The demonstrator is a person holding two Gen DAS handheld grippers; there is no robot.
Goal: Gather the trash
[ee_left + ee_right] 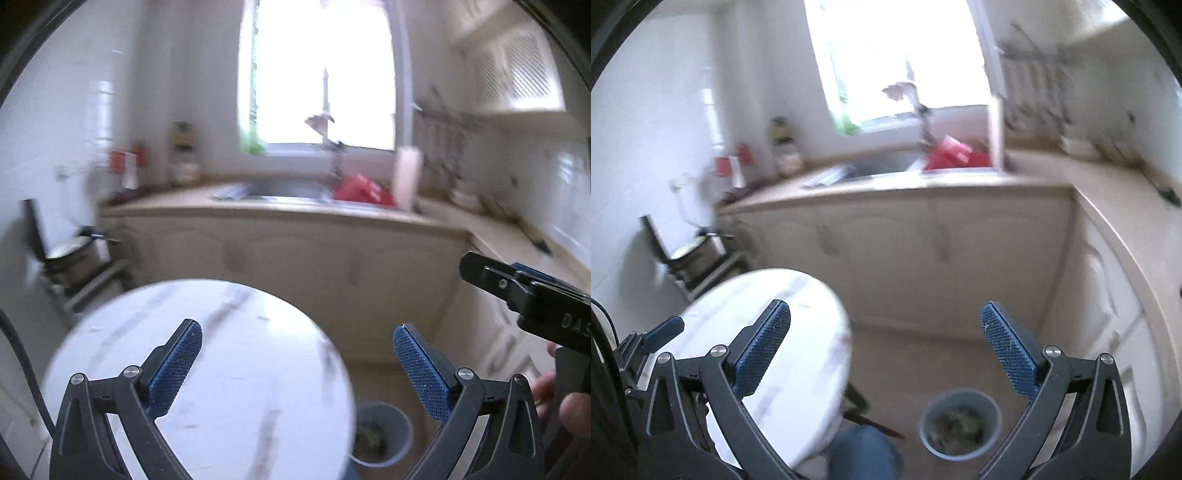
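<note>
Both views are smeared by motion blur, so fine detail is uncertain. The left tongs [297, 363] stand wide apart with nothing between the blue pads, hovering above the round white marble-patterned table [229, 332]. The right tongs [886, 347] are likewise spread wide and empty, held over the floor between the table [798, 343] and the cream cabinets.

No loose trash is visible on the table from either camera. The task's thing shows only inside the small grey round waste bin [960, 424], which stands on the floor just beside the table's edge; it holds a dark, greenish jumble of scraps, too blurred to name. In the left view the same bin [397, 419] peeks out past the table rim.

Judging from the empty tongs and the bare tabletop, this looks like either the search for another piece or the close of the job. The next move calls for scanning the table and floor, then closing on any scrap found and carrying it over the bin.

At the back, a steel sink [288, 192] contains something red [360, 190].
</note>
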